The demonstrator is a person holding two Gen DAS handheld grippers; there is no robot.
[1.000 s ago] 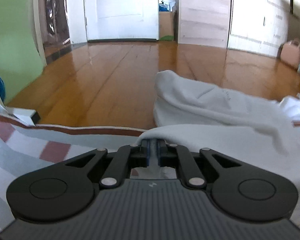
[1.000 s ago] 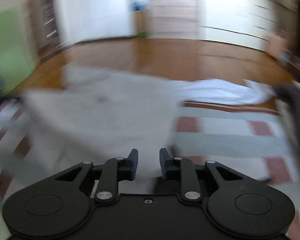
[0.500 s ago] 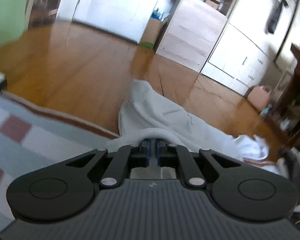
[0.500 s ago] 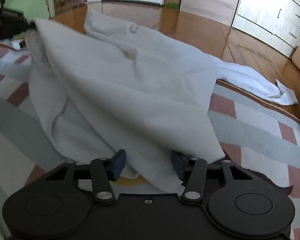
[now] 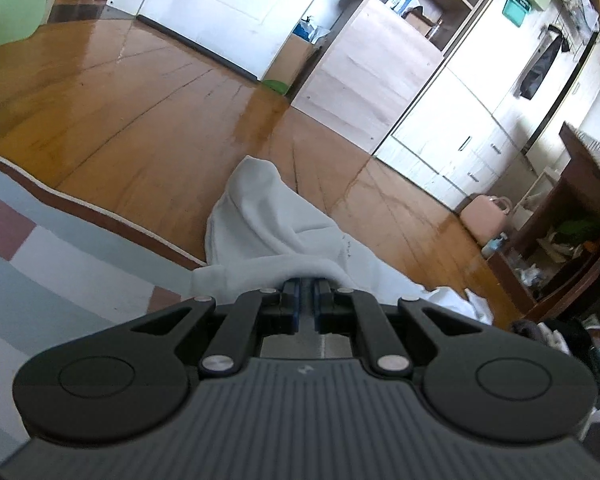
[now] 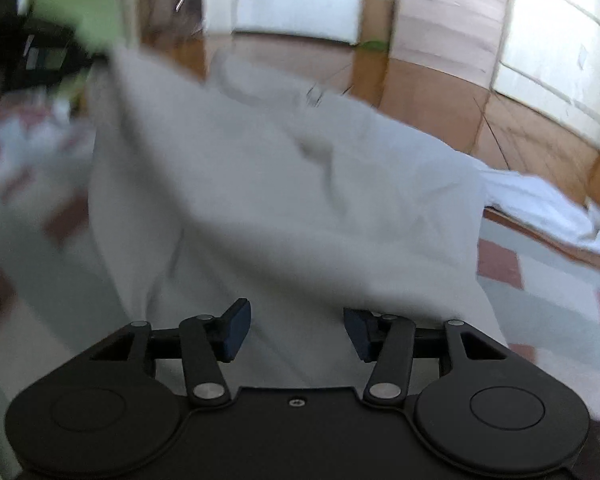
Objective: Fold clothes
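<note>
Over the striped rug (image 5: 80, 264), the left hand-held gripper (image 5: 306, 294) pinched the white garment's (image 5: 260, 216) edge; the right hand-held gripper (image 6: 296, 330) gaped wide, gripping nothing.

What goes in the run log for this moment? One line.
left gripper: shut on white cotton garment | right gripper: open, over garment | striped rug beneath

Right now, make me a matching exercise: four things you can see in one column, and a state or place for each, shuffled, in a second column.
Things:
1. left gripper
2. right gripper
3. white cotton garment
4. small pink case

States or places:
A. on the wooden floor beside the white cabinets
B. jaws spread wide, nothing between them
C. shut on a fold of cloth
D. draped across the striped rug and onto the floor

Pairs: 1-C, 2-B, 3-D, 4-A
</note>
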